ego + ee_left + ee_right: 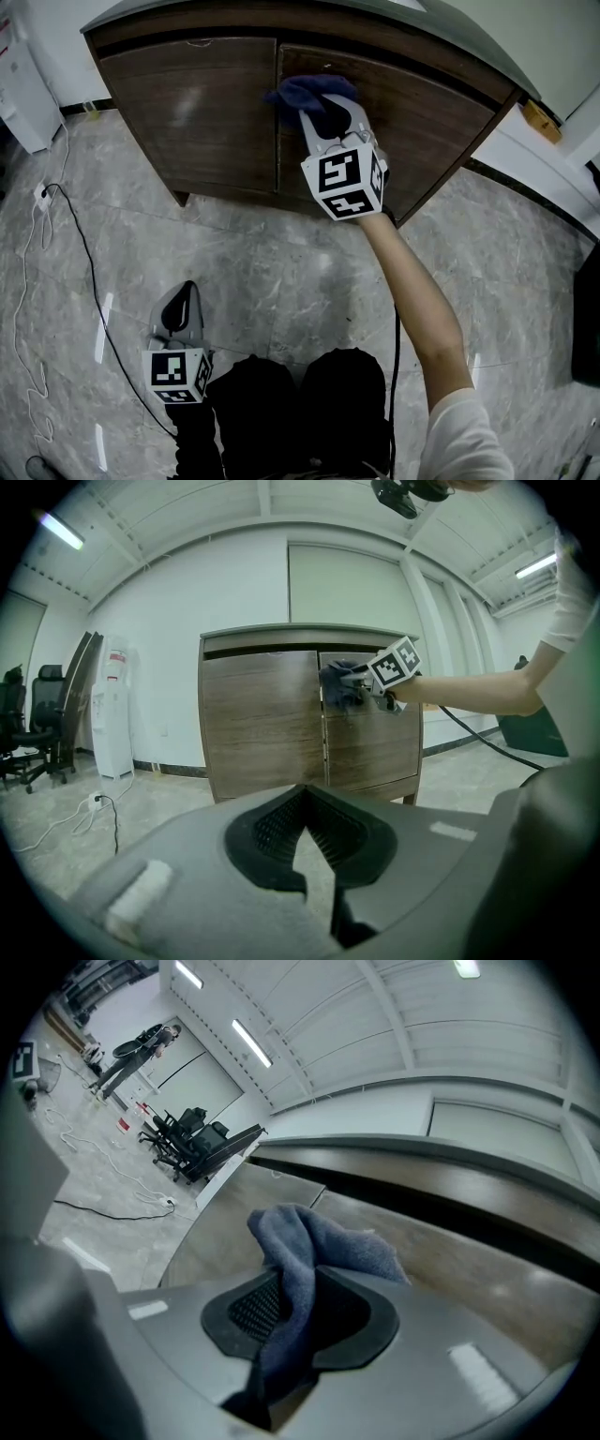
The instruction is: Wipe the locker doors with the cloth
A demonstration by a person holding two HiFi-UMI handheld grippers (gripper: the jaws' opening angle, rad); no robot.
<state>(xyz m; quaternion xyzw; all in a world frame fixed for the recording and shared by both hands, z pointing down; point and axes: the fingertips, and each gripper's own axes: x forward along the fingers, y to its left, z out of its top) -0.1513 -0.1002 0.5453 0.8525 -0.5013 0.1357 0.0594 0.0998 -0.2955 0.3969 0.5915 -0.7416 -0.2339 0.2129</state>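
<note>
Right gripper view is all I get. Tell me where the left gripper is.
Observer: The left gripper hangs low over the floor, beside the person's legs.
Operator: Report its jaws.
Observer: Shut, with nothing between them.
Operator: Say which door the cloth is on.
Observer: The cloth lies against the right door, near its top, beside the seam.

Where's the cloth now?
Head view, upper centre: the cloth is clamped in the right gripper, against the top-left corner of the right locker door, beside the seam.
</note>
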